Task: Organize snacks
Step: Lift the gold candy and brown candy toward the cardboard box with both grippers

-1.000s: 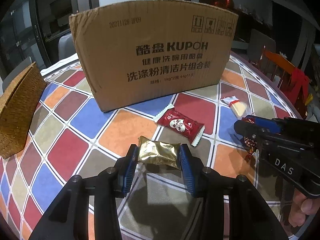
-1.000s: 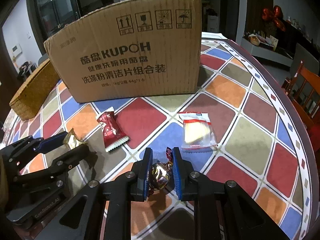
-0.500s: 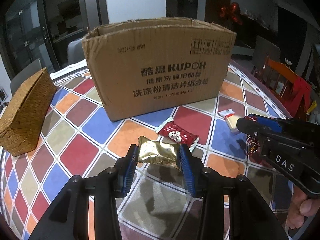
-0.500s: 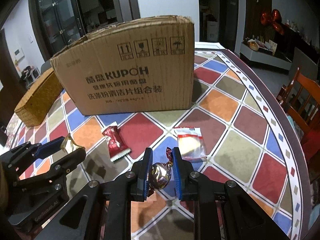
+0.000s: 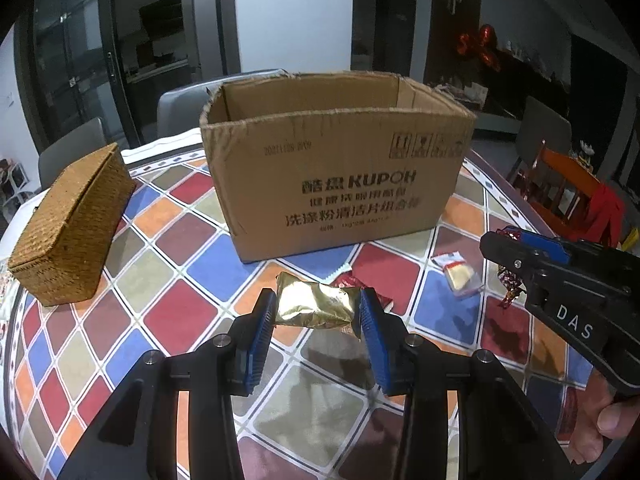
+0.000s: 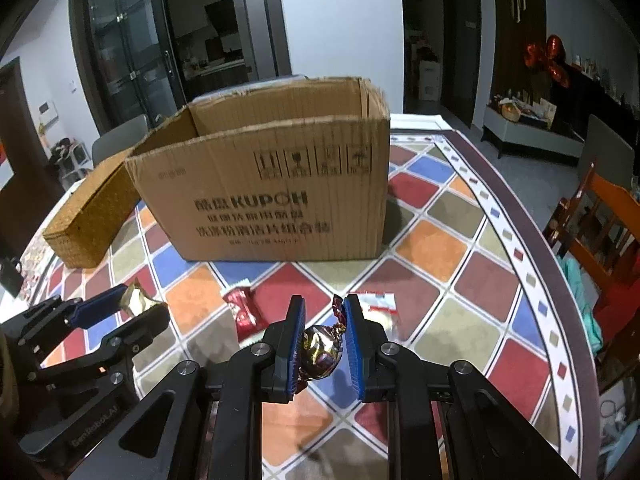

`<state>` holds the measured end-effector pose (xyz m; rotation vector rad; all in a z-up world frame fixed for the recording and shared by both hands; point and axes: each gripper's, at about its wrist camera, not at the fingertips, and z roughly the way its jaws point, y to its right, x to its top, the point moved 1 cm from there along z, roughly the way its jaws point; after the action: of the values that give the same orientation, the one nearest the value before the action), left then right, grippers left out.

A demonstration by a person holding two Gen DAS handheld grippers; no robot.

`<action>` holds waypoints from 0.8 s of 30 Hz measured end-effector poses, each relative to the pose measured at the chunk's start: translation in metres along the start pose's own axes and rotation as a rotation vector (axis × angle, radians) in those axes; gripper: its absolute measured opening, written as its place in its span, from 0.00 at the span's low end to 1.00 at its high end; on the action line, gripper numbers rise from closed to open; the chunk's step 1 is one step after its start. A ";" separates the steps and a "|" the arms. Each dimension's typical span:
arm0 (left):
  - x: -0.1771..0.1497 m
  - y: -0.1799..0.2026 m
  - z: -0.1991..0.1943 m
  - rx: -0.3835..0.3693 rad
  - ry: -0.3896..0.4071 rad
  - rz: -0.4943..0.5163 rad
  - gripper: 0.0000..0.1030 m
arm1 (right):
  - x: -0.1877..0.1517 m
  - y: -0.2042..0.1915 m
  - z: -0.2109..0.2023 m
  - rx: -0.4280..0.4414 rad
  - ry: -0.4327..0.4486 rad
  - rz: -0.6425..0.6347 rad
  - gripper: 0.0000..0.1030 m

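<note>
The left hand-held gripper (image 5: 318,312) is clamped on a gold foil packet (image 5: 314,306), its blue pads pressing the packet's two ends and holding it clear of the worktop (image 5: 168,280). The right hand-held gripper (image 6: 322,344) is clamped on a round foil-wrapped candy (image 6: 320,350), whose twisted wrapper end sticks up between the pads. Both snacks hang above the patterned cloth of coloured diamonds.

On the worktop just beyond the hand-held grippers lies a red packet (image 6: 244,312), partly hidden behind the gold one in the left view. Near it, to the right, lies a clear packet with a pale biscuit (image 6: 378,306) inside.

Farther back stands an open cardboard box (image 5: 336,176) with printed lettering on its near side; its inside bottom cannot be seen. To the left of the box, apart from it, sits a woven basket (image 5: 68,228). A wooden chair (image 6: 604,216) stands off the right edge of the worktop.
</note>
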<state>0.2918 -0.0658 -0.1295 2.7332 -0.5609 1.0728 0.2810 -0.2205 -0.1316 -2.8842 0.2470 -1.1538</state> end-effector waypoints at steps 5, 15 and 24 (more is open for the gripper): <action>0.008 -0.002 -0.008 0.011 0.013 -0.013 0.41 | 0.011 -0.002 -0.008 0.001 0.023 -0.011 0.21; 0.027 -0.001 -0.021 0.030 0.036 -0.021 0.41 | 0.033 -0.005 -0.023 0.005 0.074 -0.034 0.21; 0.048 0.001 -0.028 0.031 0.066 -0.022 0.41 | 0.055 -0.002 -0.035 0.006 0.124 -0.045 0.21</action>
<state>0.3059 -0.0727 -0.0764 2.7120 -0.5070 1.1721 0.2970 -0.2257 -0.0684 -2.8300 0.1816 -1.3409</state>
